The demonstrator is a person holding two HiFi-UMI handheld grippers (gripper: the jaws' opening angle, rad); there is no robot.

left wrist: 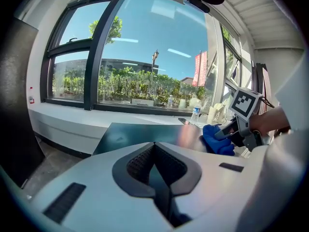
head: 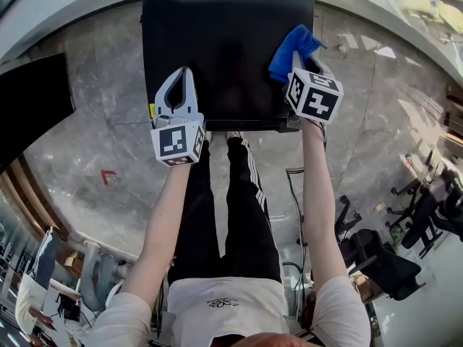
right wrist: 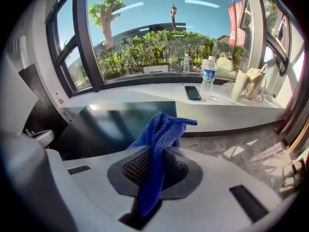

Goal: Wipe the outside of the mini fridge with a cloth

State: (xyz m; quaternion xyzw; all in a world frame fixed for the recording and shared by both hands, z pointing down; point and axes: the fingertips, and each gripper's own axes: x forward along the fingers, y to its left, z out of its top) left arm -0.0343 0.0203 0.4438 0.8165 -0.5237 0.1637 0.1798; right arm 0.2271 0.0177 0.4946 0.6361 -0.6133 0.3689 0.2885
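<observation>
The black mini fridge (head: pixel 224 49) stands on the floor in front of me, seen from above in the head view. Its dark glossy top (right wrist: pixel 116 122) reflects the window. My right gripper (head: pixel 295 58) is shut on a blue cloth (head: pixel 293 45) over the top's right side; the cloth (right wrist: pixel 159 134) sticks up from between the jaws and hangs down below them. My left gripper (head: pixel 186 72) hovers over the top's left front part with its jaws together and nothing in them. In the left gripper view, the cloth (left wrist: pixel 217 139) and the right gripper show at the right.
A curved white window sill (right wrist: pixel 145 93) behind the fridge carries a water bottle (right wrist: pixel 208 74), a phone (right wrist: pixel 192 93) and a bag (right wrist: pixel 246 86). A black cabinet (head: pixel 29 107) stands at the left. Office chairs (head: pixel 427 208) stand at the right. My legs are just before the fridge.
</observation>
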